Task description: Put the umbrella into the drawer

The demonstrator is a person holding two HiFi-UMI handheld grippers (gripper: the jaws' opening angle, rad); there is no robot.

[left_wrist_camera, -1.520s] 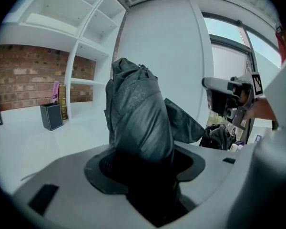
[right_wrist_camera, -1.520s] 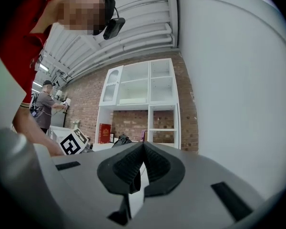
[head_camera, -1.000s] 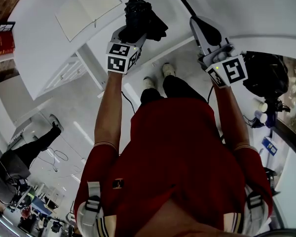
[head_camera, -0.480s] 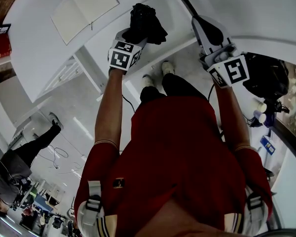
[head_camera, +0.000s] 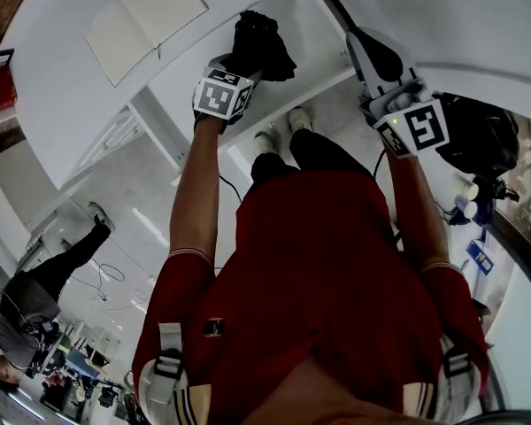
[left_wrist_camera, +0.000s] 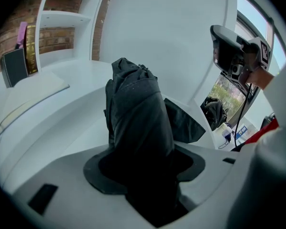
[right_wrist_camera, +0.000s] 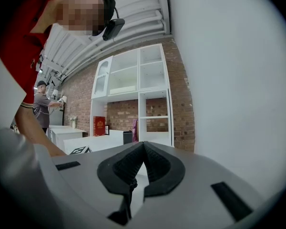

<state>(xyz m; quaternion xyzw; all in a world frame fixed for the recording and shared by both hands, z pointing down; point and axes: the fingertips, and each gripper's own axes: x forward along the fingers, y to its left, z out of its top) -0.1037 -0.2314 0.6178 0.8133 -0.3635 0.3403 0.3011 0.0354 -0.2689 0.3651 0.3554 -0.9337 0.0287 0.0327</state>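
Slowly lower the folded umbrella (left_wrist_camera: 137,113), pinched in the left gripper (left_wrist_camera: 142,178) at eleven o'clock, into the open drawer (head_camera: 323,38); tuck loose fabric inside before letting go. Hold the right gripper (right_wrist_camera: 143,145), jaws pressed together, clear at one o'clock.

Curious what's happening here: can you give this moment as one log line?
left gripper: shut on umbrella | right gripper: shut, empty | umbrella: folded, black

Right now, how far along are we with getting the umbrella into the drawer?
Done: the folded black fabric umbrella is gripped in the left gripper's jaws, and the white drawer looks open. In hand: the umbrella is held over it. Left: set it inside, release. The right gripper is shut, empty.
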